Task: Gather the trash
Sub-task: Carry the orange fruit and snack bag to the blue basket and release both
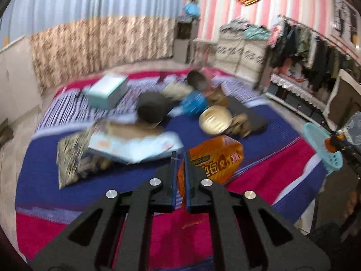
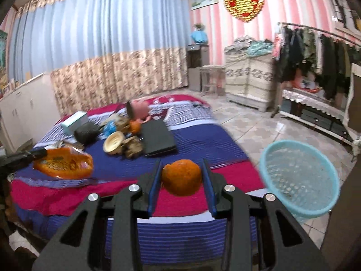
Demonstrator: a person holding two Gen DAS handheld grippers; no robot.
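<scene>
My left gripper [image 1: 179, 158] is shut on an orange snack bag [image 1: 214, 158] and holds it above the bed; the bag also shows in the right wrist view [image 2: 64, 163]. My right gripper [image 2: 182, 166] is shut on an orange peel [image 2: 181, 177], held over the bed's near edge. A light blue plastic basket [image 2: 300, 180] stands on the floor to the right of the bed, right of the right gripper; it also shows in the left wrist view [image 1: 325, 149].
The bed [image 2: 194, 140] with a blue and red striped blanket carries a pale bowl [image 2: 114, 144], a black flat case [image 2: 158, 139], a teal box [image 2: 75, 120], a black pouch [image 2: 86, 132] and crumpled wrappers [image 2: 132, 149]. A clothes rack [image 2: 315, 52] and cabinet [image 2: 250, 83] stand at the right.
</scene>
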